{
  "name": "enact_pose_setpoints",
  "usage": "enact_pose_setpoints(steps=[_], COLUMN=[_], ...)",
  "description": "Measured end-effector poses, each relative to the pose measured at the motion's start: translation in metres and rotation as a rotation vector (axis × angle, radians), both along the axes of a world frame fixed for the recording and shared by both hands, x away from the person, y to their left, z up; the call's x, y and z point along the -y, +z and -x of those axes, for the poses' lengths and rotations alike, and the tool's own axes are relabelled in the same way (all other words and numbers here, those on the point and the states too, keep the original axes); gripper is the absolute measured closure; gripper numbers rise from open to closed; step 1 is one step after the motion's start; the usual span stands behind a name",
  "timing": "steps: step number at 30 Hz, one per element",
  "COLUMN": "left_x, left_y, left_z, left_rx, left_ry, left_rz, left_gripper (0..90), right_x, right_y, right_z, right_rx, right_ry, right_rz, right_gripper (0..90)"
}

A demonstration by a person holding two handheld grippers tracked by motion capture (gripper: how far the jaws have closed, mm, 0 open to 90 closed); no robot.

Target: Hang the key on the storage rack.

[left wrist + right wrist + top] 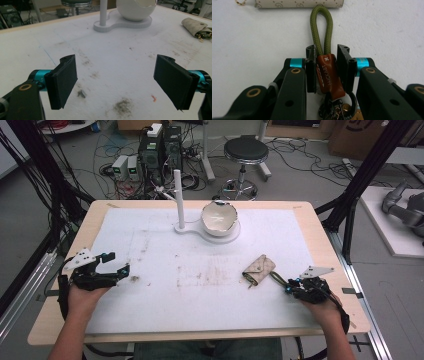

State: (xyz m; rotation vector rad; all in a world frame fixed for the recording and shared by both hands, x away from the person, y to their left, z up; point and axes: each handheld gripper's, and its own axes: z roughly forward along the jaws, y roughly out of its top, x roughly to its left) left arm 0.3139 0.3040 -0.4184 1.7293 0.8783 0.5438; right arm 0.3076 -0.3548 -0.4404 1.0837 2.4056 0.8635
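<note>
A keychain lies on the white mat, with an olive cord loop (322,27) and a brown leather tag (329,76). My right gripper (327,53) is shut on it, its pads pressing the tag from both sides. Metal key rings (337,107) hang behind the jaws. The cord's far end touches a beige patterned pouch (299,3). From above, the pouch (259,269) sits just left of the right gripper (290,285), joined by the cord (278,279). My left gripper (119,262) rests at the mat's left side, open, with nothing between its jaws (115,72).
A white bowl (219,217) sits on a flat white base (227,237) with an upright post (178,195) at the back centre of the table. Stains mark the mat (200,275). A stool (245,152) and computer gear stand on the floor beyond.
</note>
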Motion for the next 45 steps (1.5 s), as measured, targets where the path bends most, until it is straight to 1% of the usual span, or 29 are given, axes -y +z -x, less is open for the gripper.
enact_pose_setpoints(steps=[1,2,3,4,5,6,7,8,9,10,12,13,16,18,19,20,24,25,26,29,32,33,34,35,36,39,42,43,45], left_x=[0.000,-0.003,-0.006,-0.008,-0.008,-0.010,-0.010,-0.011,-0.011,-0.012,-0.013,-0.015,-0.018,-0.020,-0.020,-0.022,-0.027,-0.027,-0.028,-0.029,-0.028,-0.027,-0.027,-0.026,-0.023,-0.018,-0.015,-0.012,-0.005], left_y=[0.000,0.002,0.002,0.002,0.002,0.000,0.000,0.000,-0.001,-0.001,-0.001,-0.001,-0.002,-0.001,-0.001,-0.001,-0.003,-0.003,-0.003,-0.002,-0.003,-0.004,-0.004,-0.004,-0.003,-0.004,-0.006,-0.006,-0.007], left_z=[0.000,0.001,0.004,0.005,0.005,0.007,0.007,0.008,0.008,0.009,0.009,0.011,0.014,0.016,0.016,0.016,0.016,0.016,0.017,0.017,0.016,0.016,0.016,0.015,0.015,0.013,0.012,0.012,0.010], left_rx=[0.000,0.014,0.024,0.022,0.022,0.020,0.020,0.016,0.015,0.014,0.014,0.011,0.012,0.015,0.015,0.017,0.015,0.015,0.016,0.013,0.006,0.002,0.002,0.002,0.004,0.000,-0.012,-0.018,-0.019], left_ry=[0.000,0.001,0.004,0.008,0.008,0.011,0.011,0.013,0.014,0.015,0.017,0.022,0.030,0.034,0.034,0.040,0.053,0.053,0.056,0.062,0.067,0.065,0.065,0.060,0.049,0.036,0.030,0.025,0.008], left_rz=[0.000,0.009,0.019,0.022,0.022,0.025,0.025,0.027,0.030,0.027,0.031,0.033,0.040,0.041,0.041,0.042,0.046,0.046,0.047,0.050,0.052,0.049,0.049,0.046,0.040,0.029,0.037,0.041,0.031], left_gripper=[18.9,18.9,18.8,18.9,18.9,18.9,18.9,18.9,18.9,18.9,18.9,18.9,18.9,18.9,18.9,18.9,18.9,18.9,18.9,18.9,18.9,18.9,18.9,18.9,18.9,18.9,18.9,18.9,18.9], right_x=[0.000,0.000,0.001,0.001,0.001,-0.001,-0.001,-0.003,-0.006,-0.008,-0.011,-0.018,-0.028,-0.038,-0.038,-0.047,-0.067,-0.067,-0.077,-0.092,-0.103,-0.114,-0.117,-0.117,-0.127,-0.140,-0.156,-0.156,-0.172], right_y=[0.000,0.000,0.006,0.009,0.009,0.018,0.018,0.021,0.029,0.033,0.036,0.043,0.054,0.063,0.063,0.071,0.089,0.089,0.099,0.114,0.122,0.129,0.131,0.131,0.136,0.142,0.150,0.150,0.158], right_z=[0.000,0.001,0.004,0.005,0.005,0.008,0.008,0.008,0.009,0.008,0.007,0.005,0.001,-0.003,-0.003,-0.007,-0.014,-0.014,-0.020,-0.029,-0.036,-0.045,-0.048,-0.048,-0.057,-0.067,-0.077,-0.077,-0.087], right_rx=[0.000,0.010,0.049,0.069,0.069,0.120,0.120,0.134,0.167,0.181,0.193,0.209,0.236,0.252,0.252,0.263,0.302,0.302,0.314,0.344,0.350,0.365,0.366,0.366,0.370,0.373,0.381,0.381,0.397], right_ry=[0.000,-0.001,-0.005,-0.008,-0.008,-0.009,-0.009,-0.010,-0.014,-0.007,-0.003,0.010,0.032,0.052,0.052,0.066,0.090,0.090,0.102,0.114,0.117,0.131,0.137,0.137,0.141,0.147,0.165,0.165,0.197], right_rz=[0.000,-0.007,-0.044,-0.046,-0.046,-0.060,-0.060,-0.066,-0.094,-0.112,-0.126,-0.154,-0.200,-0.225,-0.225,-0.239,-0.248,-0.248,-0.246,-0.231,-0.231,-0.222,-0.222,-0.222,-0.221,-0.221,-0.210,-0.210,-0.204], right_gripper=[72.4,72.5,72.6,72.7,72.7,72.8,72.8,72.9,73.0,73.0,73.0,73.0,73.0,72.9,72.9,72.9,72.9,72.9,72.9,72.8,72.7,72.7,72.7,72.7,72.6,72.5,72.6,72.6,72.6])
